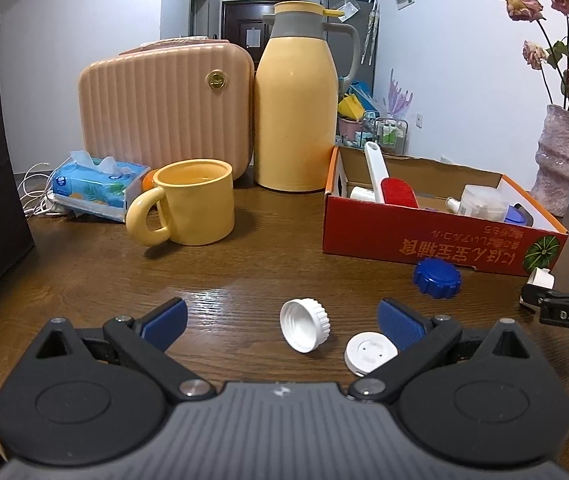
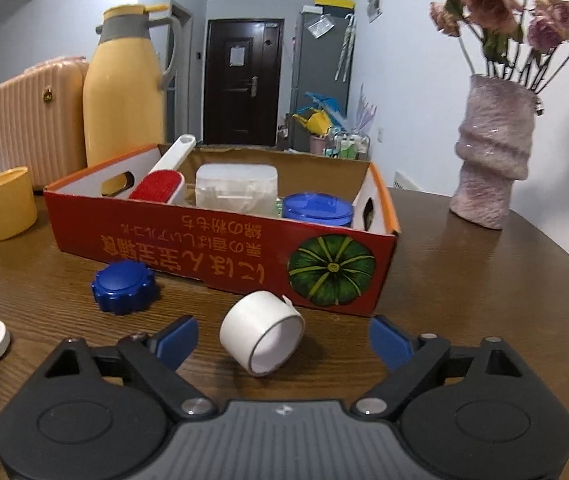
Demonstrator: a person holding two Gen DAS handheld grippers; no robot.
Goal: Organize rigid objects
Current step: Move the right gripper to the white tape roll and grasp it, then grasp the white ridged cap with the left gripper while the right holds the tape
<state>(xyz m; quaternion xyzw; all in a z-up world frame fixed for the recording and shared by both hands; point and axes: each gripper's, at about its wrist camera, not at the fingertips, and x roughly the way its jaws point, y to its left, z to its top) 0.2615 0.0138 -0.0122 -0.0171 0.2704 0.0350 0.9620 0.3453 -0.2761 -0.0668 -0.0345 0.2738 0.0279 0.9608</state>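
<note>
Here, on a brown wooden counter (image 1: 244,264), the left gripper (image 1: 282,322) is hovering with its jaws spread wide around a white ribbed bottle cap (image 1: 305,325) lying tilted on its side, touching neither pad, while a flat white round lid (image 1: 370,353) is resting just beside the right-hand blue pad. The right gripper (image 2: 283,338) is likewise standing with jaws apart around a roll of white tape (image 2: 262,338) lying tipped on the wood, gripping nothing. A blue scalloped cap (image 2: 124,287) is sitting near the red cardboard box (image 2: 220,256), which is holding a red lint brush (image 2: 160,188), a clear plastic container (image 2: 236,188) and a blue-lidded jar (image 2: 318,210).
</note>
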